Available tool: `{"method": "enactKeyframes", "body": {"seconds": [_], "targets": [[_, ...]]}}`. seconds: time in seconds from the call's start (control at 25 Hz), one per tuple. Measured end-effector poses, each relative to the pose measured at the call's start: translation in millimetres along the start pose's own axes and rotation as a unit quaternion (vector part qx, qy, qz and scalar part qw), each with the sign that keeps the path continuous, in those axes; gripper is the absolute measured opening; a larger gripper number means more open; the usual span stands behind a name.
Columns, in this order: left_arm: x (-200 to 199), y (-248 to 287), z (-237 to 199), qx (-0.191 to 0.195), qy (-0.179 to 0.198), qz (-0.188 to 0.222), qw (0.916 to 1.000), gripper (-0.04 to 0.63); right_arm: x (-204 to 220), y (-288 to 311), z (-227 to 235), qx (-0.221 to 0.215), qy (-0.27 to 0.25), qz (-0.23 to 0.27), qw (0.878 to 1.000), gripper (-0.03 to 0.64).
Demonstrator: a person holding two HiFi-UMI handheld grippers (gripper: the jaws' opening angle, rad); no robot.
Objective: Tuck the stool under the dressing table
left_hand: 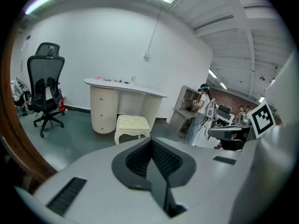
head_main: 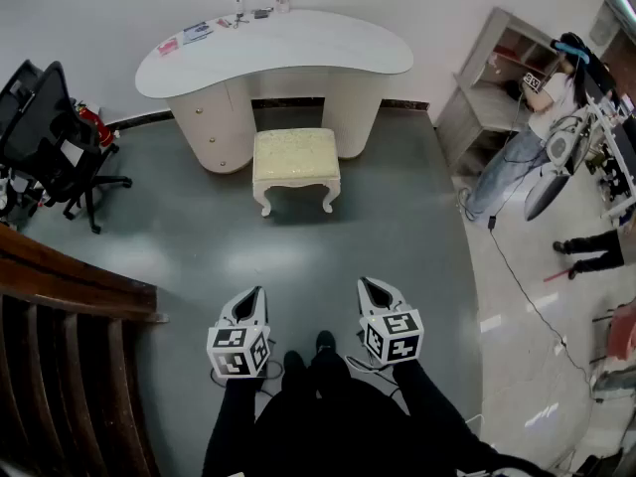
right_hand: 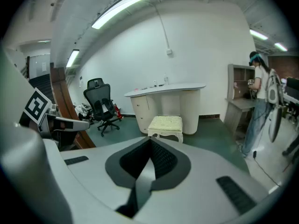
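Closing the gap to the stool (head_main: 295,165) comes first. It stands well ahead of both grippers, straight out past their tips. It sits just in front of the knee opening of the dressing table (head_main: 278,46) and is not yet under the top. Walk up square to it, so the opening lies dead ahead beyond the seat. Then set one gripper against each near corner of the seat frame and push evenly; an uneven shove would likely slew a leg into the pedestals on either side. Your left gripper (head_main: 254,296) has its jaws pressed together, with nothing between them and touching nothing. Your right gripper (head_main: 370,288) is likewise clenched and empty, hanging free beside the left one. Pushing needs no grasp, so closed tips should serve.
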State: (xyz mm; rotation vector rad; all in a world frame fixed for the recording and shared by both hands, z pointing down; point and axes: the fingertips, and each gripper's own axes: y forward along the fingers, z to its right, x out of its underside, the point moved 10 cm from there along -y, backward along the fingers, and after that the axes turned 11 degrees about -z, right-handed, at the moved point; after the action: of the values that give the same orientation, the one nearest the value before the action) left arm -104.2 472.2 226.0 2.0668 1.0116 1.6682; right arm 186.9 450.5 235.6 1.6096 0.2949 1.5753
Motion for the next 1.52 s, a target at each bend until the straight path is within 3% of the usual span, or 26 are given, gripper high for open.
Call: {"method": "enactKeyframes", "body": {"seconds": [0.84, 1.52], "targets": [[-4, 28, 4, -0.011, -0.015, -0.021, 0.9996, 0.008, -1, 17, 30, 0.026, 0.002, -0.013, 1.000, 0.005], [-15, 57, 10, -0.040, -0.040, -0.031, 0.9979, 0.008, -3, 24, 88, 0.054, 0.057, -0.040, 0.996, 0.005]]}}
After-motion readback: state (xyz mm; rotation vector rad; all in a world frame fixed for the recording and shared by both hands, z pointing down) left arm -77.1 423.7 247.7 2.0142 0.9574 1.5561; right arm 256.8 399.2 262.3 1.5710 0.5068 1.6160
